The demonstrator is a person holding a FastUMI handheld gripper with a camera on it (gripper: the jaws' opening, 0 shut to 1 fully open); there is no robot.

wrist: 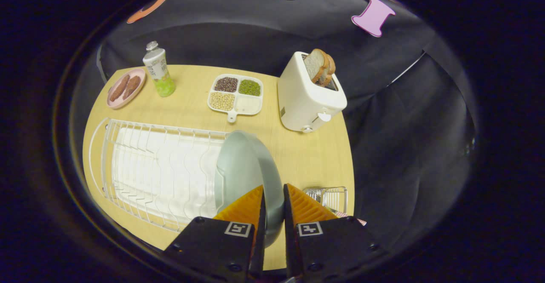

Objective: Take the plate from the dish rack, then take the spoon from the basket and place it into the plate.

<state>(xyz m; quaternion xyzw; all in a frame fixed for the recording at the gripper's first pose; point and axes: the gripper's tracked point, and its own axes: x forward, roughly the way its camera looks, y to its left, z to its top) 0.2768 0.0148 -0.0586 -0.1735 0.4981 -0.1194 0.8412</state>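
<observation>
A grey-green plate (245, 164) stands on edge at the right end of the white wire dish rack (157, 168). My gripper (273, 189) is shut on the plate's rim, with one orange finger (245, 206) on each side of it. The plate hangs tilted over the rack's right end and the wooden table. Just right of the fingers sits a small wire basket (330, 198); its contents are partly hidden by the right finger and I cannot make out the spoon.
Beyond the rack, on the wooden table (298, 151), stand a white toaster (308, 95) with bread slices, a white divided tray (235, 94) of beans and grains, a green bottle (158, 70), and a pink plate (125, 88) holding sausages.
</observation>
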